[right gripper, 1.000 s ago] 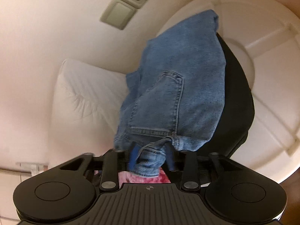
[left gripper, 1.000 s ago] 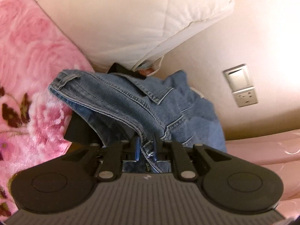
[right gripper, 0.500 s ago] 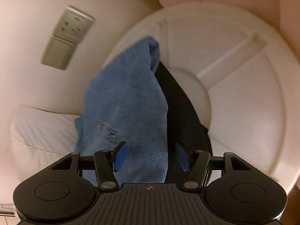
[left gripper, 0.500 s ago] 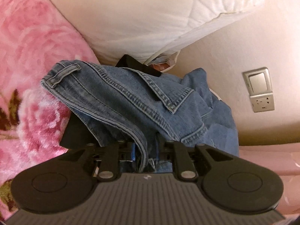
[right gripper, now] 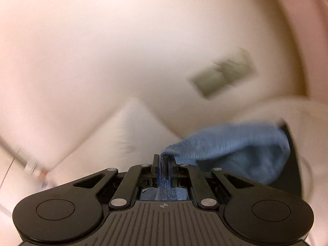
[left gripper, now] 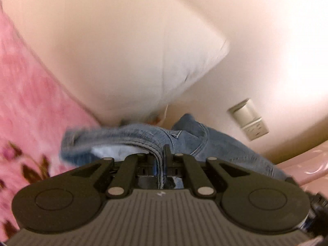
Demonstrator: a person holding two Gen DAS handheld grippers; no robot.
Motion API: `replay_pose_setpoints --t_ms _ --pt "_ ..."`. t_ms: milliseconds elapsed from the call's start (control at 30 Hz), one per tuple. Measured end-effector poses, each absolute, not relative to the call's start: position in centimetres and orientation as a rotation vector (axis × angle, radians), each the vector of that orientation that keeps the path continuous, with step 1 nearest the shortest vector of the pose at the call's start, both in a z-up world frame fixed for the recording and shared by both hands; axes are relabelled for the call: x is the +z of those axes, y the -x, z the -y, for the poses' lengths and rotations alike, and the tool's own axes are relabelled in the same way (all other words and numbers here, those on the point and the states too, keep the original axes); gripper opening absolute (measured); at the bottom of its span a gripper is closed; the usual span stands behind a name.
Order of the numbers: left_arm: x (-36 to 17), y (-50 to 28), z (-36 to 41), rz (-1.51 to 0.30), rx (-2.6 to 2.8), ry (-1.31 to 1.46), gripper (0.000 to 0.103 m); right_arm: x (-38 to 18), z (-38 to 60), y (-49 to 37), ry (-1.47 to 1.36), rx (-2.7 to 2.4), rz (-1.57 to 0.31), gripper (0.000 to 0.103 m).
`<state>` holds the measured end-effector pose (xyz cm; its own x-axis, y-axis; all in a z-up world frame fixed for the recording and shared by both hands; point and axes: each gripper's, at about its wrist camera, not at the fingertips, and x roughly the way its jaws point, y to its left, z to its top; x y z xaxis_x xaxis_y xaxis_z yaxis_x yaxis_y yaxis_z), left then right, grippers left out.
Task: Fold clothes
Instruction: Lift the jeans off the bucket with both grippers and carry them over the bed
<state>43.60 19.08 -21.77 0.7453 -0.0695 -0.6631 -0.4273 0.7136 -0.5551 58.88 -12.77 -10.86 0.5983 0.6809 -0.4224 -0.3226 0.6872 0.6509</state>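
Left tool (left gripper: 162,157): fingers pressed together, pinching a stitched edge of the blue denim jeans (left gripper: 196,141). Right tool (right gripper: 163,164): jaws just closed, now clamped on another fold of the same jeans (right gripper: 235,147). The jeans hang between the two tools, just below the white quilted pillow (left gripper: 114,61). Pink floral blanket (left gripper: 26,110) lies left of the pillow; beige wall switch plate (left gripper: 249,120) to its right. Views blurred.

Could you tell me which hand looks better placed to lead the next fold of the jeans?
Probably left: its tool pinches the jeans at the thick waistband; the right tool clamps only a thin edge.
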Motion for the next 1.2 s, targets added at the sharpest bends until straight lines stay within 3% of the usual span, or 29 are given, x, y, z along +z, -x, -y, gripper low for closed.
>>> replay_pose_setpoints --t_ms 367,567,767,967,1200 --pt "-9.7 -24.8 -24.2 -0.366 0.378 0.717 0.003 0.9 1.8 -47.4 -0.361 1.038 -0.424 0.005" --pt "0.3 -5.7 -27.1 -0.053 0.573 0.617 0.003 8.3 -5.2 -34.6 -0.37 1.381 -0.216 0.005" --pt "11.5 15.7 -27.5 0.141 0.834 0.409 0.003 14.9 -10.9 -18.5 -0.466 1.765 -0.039 0.005" --pt "22.3 32.6 -25.1 0.162 1.14 0.166 0.003 20.2 -17.2 -4.4 -0.579 2.07 -0.02 0.005" --pt "34.8 39.9 -23.3 0.117 1.321 -0.051 0.003 25.6 -20.6 6.4 -0.724 2.252 -0.061 0.005"
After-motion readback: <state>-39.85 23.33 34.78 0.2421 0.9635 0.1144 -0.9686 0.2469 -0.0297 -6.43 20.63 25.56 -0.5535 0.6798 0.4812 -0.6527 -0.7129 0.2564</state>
